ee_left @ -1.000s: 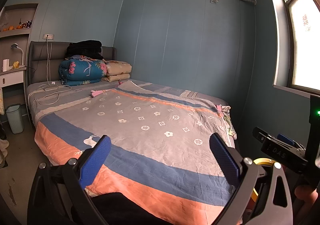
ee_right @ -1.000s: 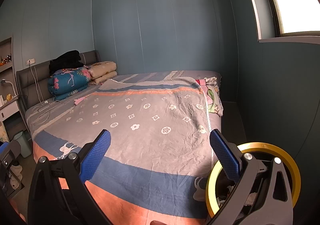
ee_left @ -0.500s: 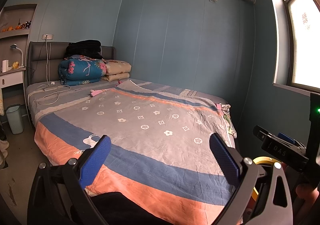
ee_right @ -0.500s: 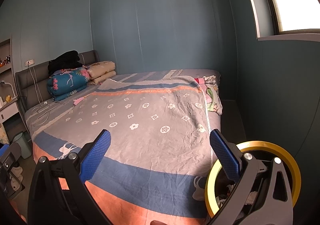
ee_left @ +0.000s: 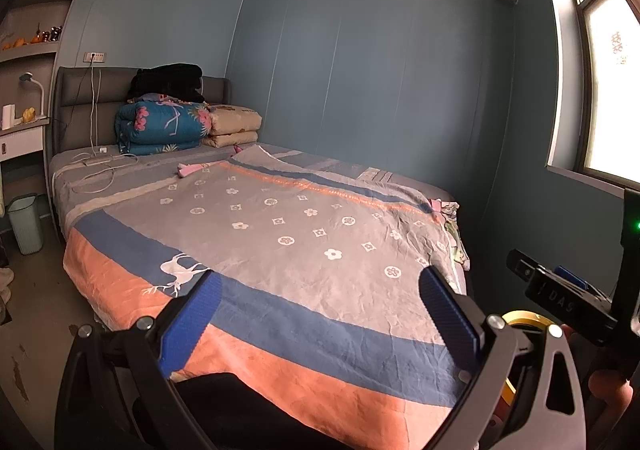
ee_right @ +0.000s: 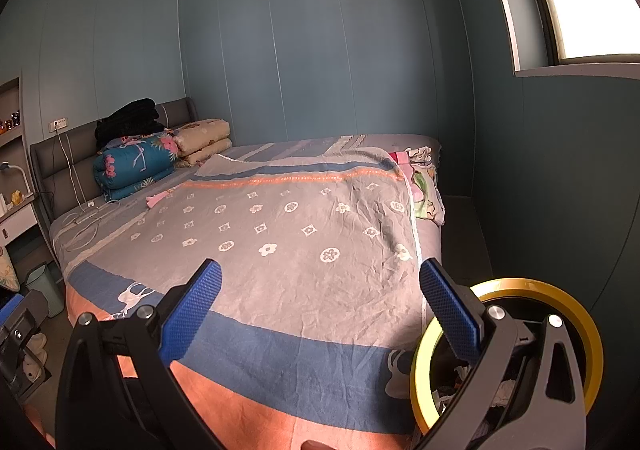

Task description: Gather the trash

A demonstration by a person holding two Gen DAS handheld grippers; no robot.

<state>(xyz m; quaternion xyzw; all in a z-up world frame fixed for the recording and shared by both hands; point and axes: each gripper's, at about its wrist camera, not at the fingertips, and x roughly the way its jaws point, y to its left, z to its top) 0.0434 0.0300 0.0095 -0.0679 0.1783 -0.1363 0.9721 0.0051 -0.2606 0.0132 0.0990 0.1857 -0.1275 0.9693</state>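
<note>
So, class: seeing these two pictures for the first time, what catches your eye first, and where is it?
The big bed fills the middle, under a grey, blue and orange cover with white flowers. By its headboard lies a folded teal floral quilt. At lower right, behind the open right gripper, is a round yellow-rimmed bin.

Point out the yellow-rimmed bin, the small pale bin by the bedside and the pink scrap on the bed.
yellow-rimmed bin (ee_right: pixel 520 284): right wrist view, top of its yellow rim.
small pale bin (ee_left: pixel 26 224): left wrist view, its front wall.
pink scrap (ee_left: pixel 188 169): left wrist view, its middle, on the bedspread.
</note>
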